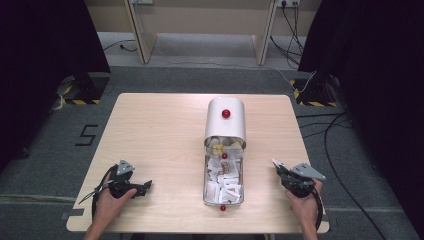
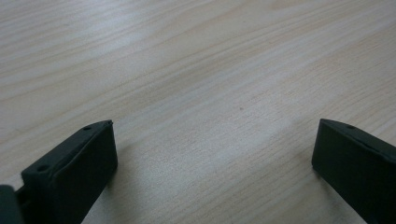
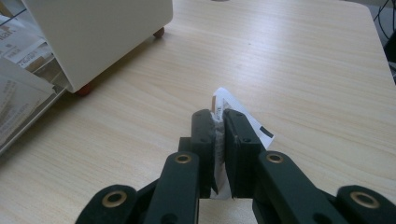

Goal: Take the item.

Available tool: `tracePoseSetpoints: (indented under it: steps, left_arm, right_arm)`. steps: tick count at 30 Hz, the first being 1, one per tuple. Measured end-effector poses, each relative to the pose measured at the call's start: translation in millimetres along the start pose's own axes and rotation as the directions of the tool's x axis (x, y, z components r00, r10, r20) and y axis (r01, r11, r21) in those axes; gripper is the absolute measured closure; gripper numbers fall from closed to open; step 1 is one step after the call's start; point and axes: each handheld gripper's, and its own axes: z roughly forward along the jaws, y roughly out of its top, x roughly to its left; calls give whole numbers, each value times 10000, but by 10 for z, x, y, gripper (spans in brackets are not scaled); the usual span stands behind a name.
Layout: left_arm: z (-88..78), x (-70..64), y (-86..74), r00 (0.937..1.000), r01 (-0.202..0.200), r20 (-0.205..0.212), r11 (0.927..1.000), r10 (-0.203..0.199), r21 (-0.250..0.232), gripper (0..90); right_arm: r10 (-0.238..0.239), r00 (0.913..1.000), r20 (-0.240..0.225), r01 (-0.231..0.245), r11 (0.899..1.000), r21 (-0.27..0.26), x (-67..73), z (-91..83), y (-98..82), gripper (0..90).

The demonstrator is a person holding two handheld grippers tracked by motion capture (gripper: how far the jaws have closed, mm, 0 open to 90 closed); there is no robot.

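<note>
White sachet [image 3: 223,107] pinched in closed right hand-held gripper [image 3: 219,122]; left hand-held gripper [image 2: 212,154] wide open, empty.

White packet [image 3: 243,122] pinched in right gripper [image 3: 219,122]

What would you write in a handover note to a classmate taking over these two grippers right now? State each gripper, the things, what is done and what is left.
Right gripper: shut on a white paper packet, held over bare table right of the drawer.
Left gripper: open, nothing between its jaws, resting low over the table at the near left.
Clear drawer: pulled out of the white box, many packets inside.
Done: one packet apparently taken from the drawer.
Left: probably set this packet down; where it goes cannot be told. The drawer stands open.
</note>
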Motion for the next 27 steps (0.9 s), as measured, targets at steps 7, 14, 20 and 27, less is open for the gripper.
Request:
tracePoseSetpoints:
  steps: [7, 14, 20, 27]
  left_arm:
    - [0, 0, 0, 10000, 1, -1, 10000, -1, -3, 0]
    - [0, 0, 0, 10000, 0, 1, 10000, 0, -1, 0]
    - [0, 0, 0, 10000, -2, 0, 10000, 2, 0, 0]
    - [1, 0, 0, 10000, -2, 0, 10000, 2, 0, 0]
  right_arm:
    - [-13, 10000, 14, 13, 10000, 91, -4, 17, -15, 830]
    - [-11, 10000, 0, 11, 9997, 246, -8, 45, -40, 825]
    - [103, 9999, 69, -105, 9995, 308, -13, 70, -64, 763]
    - [52, 10000, 26, -52, 9997, 240, 10, 50, -38, 694]
